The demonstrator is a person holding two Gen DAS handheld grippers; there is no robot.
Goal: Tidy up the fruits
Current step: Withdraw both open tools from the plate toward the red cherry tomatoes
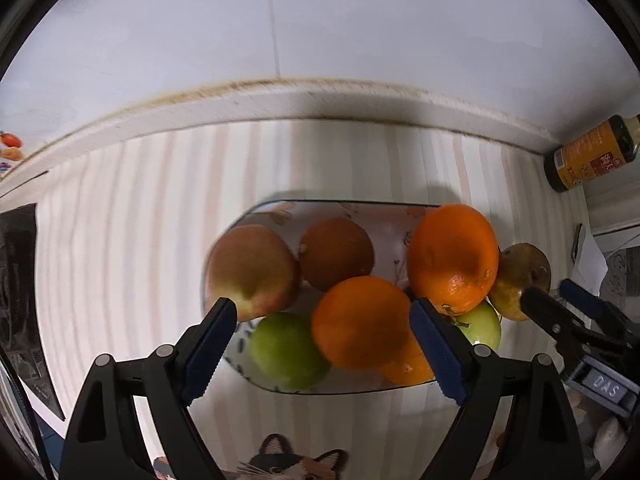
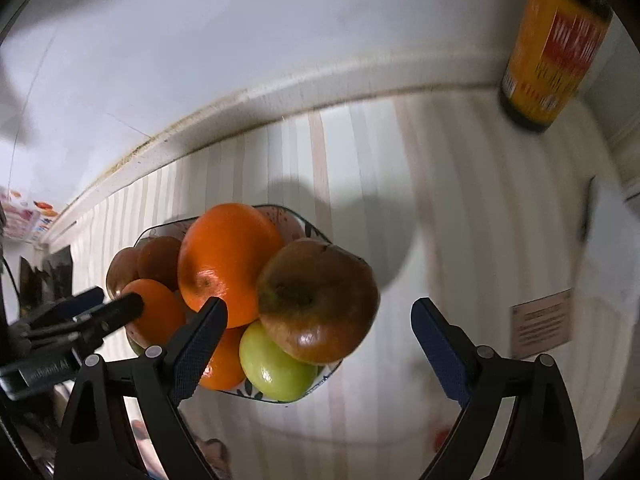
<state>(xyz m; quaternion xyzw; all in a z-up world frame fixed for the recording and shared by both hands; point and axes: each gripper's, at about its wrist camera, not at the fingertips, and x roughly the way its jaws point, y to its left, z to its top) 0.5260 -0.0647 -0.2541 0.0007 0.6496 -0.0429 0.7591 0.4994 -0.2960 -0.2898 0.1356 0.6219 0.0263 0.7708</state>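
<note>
A patterned plate point(image 1: 352, 210) sits on the striped surface point(image 1: 140, 220), nearer its far edge than its near one, heaped with fruit; a reddish apple point(image 1: 252, 268) lies at the plate's left end, a dark orange point(image 1: 336, 252) behind the middle, a green apple point(image 1: 286, 350) and a bright orange point(image 1: 362, 322) toward the near rim; a larger orange point(image 1: 452, 256) rides on top at the right end, with a brownish apple point(image 2: 316, 300) perched at the right rim over a pale green apple point(image 2: 272, 368). The left gripper point(image 1: 324, 348) hangs above the near rim, its fingers point(image 1: 208, 348) spread wide and clasping nothing; the right gripper point(image 2: 320, 352) hovers beside the right end, fingers point(image 2: 196, 352) likewise wide apart and empty, the brownish apple between them untouched. A yellow-labelled bottle point(image 2: 552, 44) stands at the far right corner against the wall.
</note>
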